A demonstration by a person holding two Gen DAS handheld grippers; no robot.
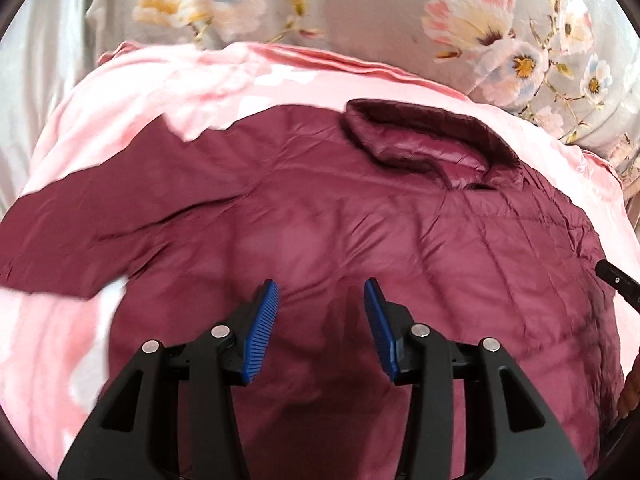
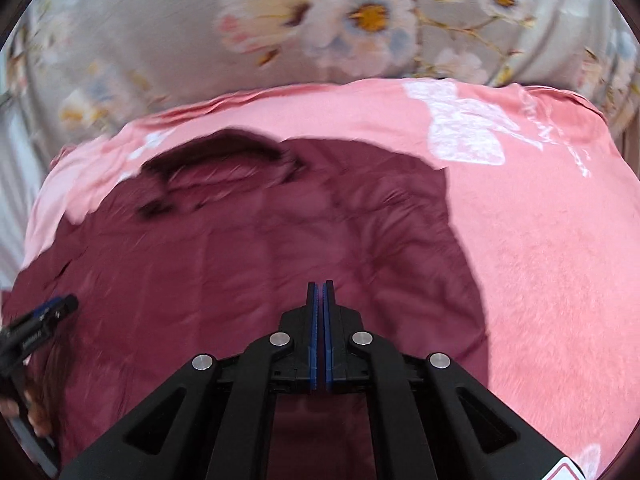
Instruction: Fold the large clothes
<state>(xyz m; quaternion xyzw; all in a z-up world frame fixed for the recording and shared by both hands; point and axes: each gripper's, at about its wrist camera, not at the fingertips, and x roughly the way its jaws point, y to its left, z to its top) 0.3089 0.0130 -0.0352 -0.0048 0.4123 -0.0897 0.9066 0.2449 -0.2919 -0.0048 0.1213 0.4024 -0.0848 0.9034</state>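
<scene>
Lying flat, maroon jacket (image 1: 320,208), pink blanket (image 2: 540,240), writing unreadable

Maroon quilted jacket (image 1: 360,240), spread flat

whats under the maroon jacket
The maroon jacket lies spread on a pink blanket, which shows around its collar end and sides. Past the blanket is floral bedding. What lies directly beneath the jacket's body is covered.

- The left gripper (image 1: 320,292) is held angled downward, its blue pads apart with nothing between them.
- The right gripper (image 2: 320,292) is angled downward, pads pressed together.
</scene>
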